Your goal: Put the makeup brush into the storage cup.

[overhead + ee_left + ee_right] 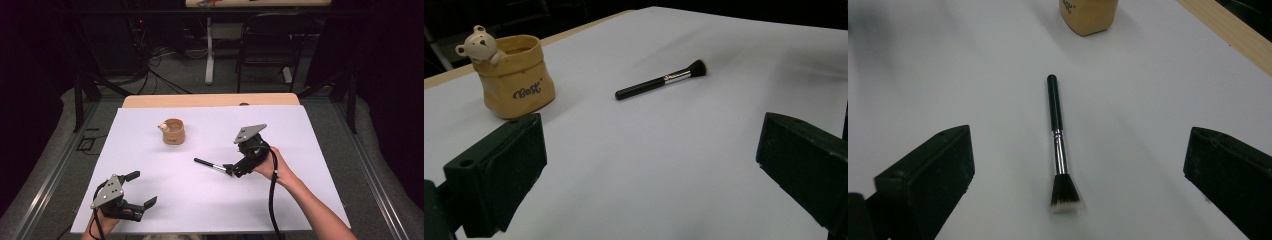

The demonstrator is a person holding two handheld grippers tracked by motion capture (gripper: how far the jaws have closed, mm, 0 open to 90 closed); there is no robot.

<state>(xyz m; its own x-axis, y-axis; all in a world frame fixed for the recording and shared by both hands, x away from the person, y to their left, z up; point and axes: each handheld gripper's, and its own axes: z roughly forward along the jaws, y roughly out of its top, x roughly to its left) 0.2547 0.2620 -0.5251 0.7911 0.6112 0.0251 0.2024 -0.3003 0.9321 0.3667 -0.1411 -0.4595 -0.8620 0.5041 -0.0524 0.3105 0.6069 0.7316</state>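
Slim black-handled brush (1057, 135), silver collar, flared bristles, lies flat near the squat tan pot (515, 75). Right tongs (231, 170) gape wide astride it, empty; left tongs (141, 188) wide, empty.

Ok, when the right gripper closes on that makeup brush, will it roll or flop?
The brush has a round, slim handle, so a nudge would probably roll it. The handle looks rigid; only the bristles should give. The right gripper straddles it, open.

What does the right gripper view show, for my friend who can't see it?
A makeup brush lies flat on the white table, bristles nearest the camera, between the right gripper's two open black jaws. A tan pot stands beyond it.
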